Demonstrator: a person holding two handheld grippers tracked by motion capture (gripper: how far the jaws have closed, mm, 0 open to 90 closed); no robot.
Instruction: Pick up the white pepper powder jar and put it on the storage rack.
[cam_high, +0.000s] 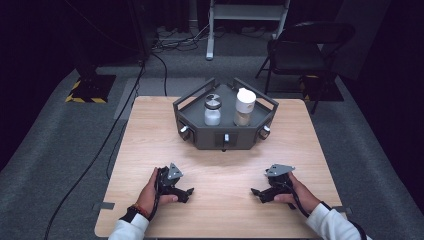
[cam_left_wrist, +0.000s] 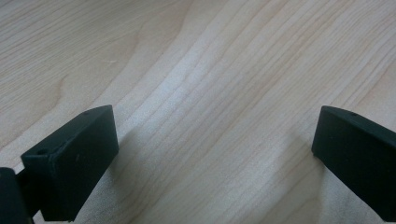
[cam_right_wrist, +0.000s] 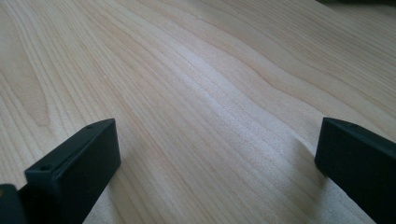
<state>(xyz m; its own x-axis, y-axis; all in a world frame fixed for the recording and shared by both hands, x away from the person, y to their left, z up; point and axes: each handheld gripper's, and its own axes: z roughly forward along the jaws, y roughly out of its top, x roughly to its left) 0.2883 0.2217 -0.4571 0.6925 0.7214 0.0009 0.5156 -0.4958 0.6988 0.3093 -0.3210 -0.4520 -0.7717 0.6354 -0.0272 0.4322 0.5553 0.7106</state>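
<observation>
Both grippers, left and right, rest wide open and empty on the near table. A hasty reach could topple the far jars in the tray.

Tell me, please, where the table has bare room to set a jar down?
Bare wood lies between the left claw and right claw, and from them up to the dark tray. Strips flank the tray too. The tray, holding a clear jar and white-lidded jar, is crowded.
</observation>
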